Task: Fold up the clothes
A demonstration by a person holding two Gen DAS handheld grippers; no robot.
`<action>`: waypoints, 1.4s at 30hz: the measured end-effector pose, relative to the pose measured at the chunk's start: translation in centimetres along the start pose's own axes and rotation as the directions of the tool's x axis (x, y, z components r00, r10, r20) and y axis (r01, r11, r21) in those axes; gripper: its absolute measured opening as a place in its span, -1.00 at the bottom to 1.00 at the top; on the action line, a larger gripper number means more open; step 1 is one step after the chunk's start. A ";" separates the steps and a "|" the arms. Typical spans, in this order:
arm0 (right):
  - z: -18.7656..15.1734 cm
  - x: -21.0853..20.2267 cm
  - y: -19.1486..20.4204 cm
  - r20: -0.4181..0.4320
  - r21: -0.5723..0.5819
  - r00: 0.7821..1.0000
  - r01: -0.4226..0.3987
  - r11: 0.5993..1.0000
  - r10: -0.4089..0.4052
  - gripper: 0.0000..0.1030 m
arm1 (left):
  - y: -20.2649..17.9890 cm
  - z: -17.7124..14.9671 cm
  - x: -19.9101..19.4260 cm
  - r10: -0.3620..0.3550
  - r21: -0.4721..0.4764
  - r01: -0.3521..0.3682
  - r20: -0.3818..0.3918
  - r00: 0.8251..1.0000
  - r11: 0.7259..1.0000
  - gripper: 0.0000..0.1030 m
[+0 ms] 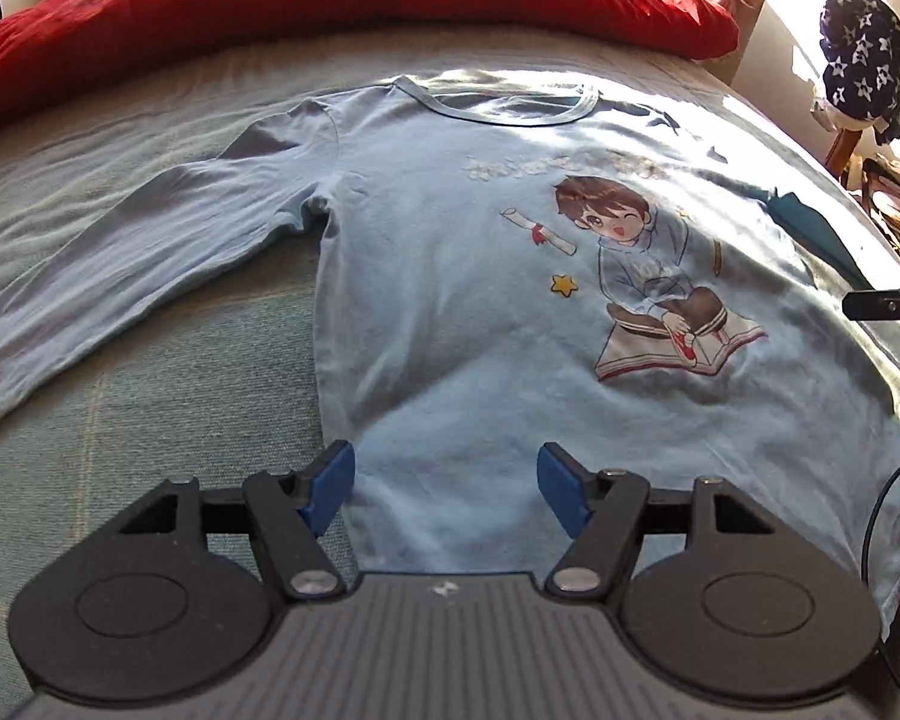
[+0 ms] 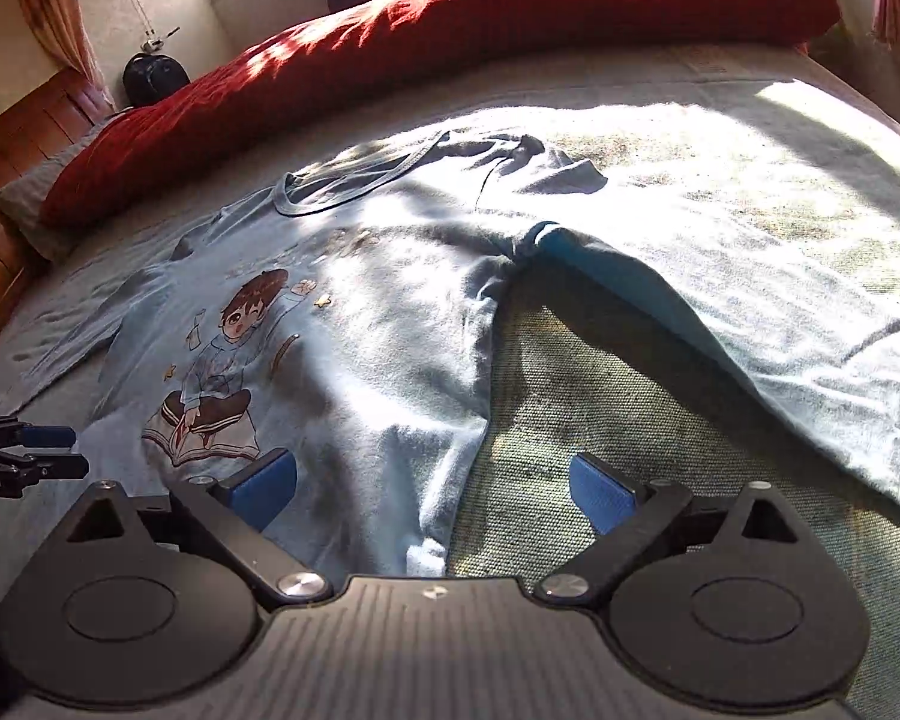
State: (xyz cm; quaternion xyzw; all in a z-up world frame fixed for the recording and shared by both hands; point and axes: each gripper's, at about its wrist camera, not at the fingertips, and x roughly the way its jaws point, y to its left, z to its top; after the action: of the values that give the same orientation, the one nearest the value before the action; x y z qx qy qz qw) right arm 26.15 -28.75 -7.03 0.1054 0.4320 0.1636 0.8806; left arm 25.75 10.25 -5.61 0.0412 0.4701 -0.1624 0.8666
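Looking along our left gripper [image 1: 444, 489], spread and empty over the hem, the shirt [image 1: 450, 276] lies flat on the bed [image 1: 150, 420]. Our right gripper [image 2: 432, 489], spread, straddles its side edge; next we pinch the sleeve [image 2: 720, 324].

Hard sunlight dapples the bed [image 2: 720, 192] with glare and deep shadows (fisheye edges bend strongly)

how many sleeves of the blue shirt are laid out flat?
2. One sleeve stretches out flat from the shirt in the left wrist view. The other sleeve spreads out on the opposite side in the right wrist view, its shoulder slightly bunched.
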 end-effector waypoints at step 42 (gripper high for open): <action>-14.8 -10.6 12.2 0.117 -0.209 0.986 -0.089 0.974 0.116 1.00 | 3.9 -14.4 -4.8 -0.283 -0.544 0.271 0.063 0.957 0.795 -0.46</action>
State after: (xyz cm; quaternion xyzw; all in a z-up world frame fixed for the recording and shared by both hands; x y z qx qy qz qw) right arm 5.91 -20.88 -4.31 0.0475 0.3495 0.2449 0.9031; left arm 13.01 18.29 -9.90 -0.2751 0.5070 -0.1459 0.8037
